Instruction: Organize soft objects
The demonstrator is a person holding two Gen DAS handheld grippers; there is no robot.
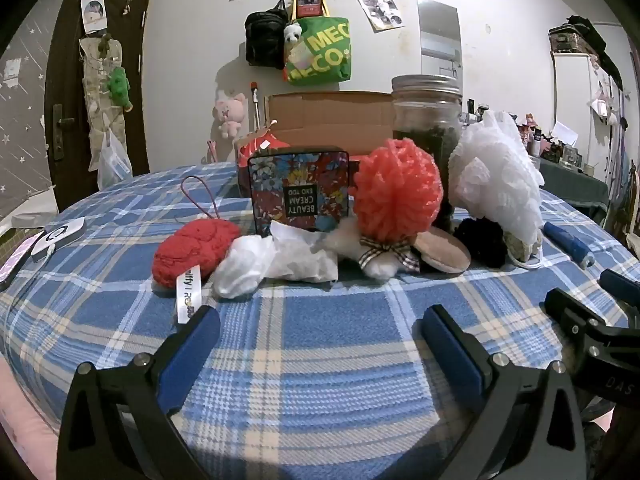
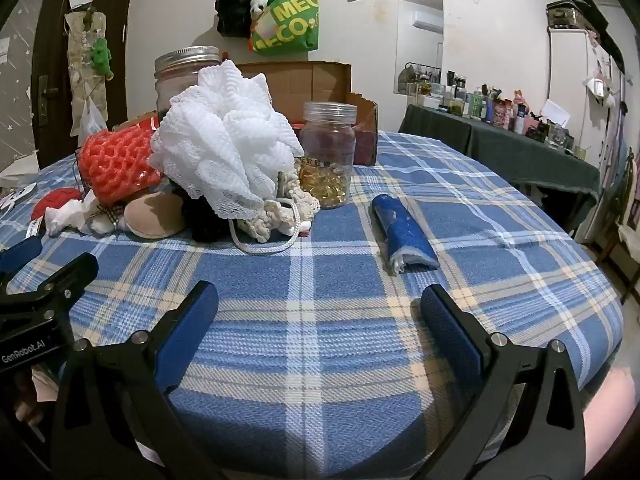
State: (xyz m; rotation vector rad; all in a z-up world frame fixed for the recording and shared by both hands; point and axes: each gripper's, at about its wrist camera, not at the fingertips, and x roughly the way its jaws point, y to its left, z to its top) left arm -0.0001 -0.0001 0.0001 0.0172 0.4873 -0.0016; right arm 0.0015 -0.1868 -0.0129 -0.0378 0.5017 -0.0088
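Grippers both spread wide, empty: left gripper (image 1: pixel 320 344), right gripper (image 2: pixel 318 322). Rolled blue cloth (image 2: pixel 402 238) lay alone ahead-right of right fingers, long axis pointing away; right hand nearer.

A lived-in bedroom at home. Ahead of the tongs, a bed under a blue plaid blanket (image 2: pixel 320 320); beyond it, a wall hung with a green tote bag (image 1: pixel 320 50), black backpack (image 1: pixel 264 38) and photos (image 1: pixel 380 6). Far right, a cloth-covered table (image 2: pixel 520 152) crowded with cosmetics bottles; far left, a dark wooden door (image 1: pixel 68 92).
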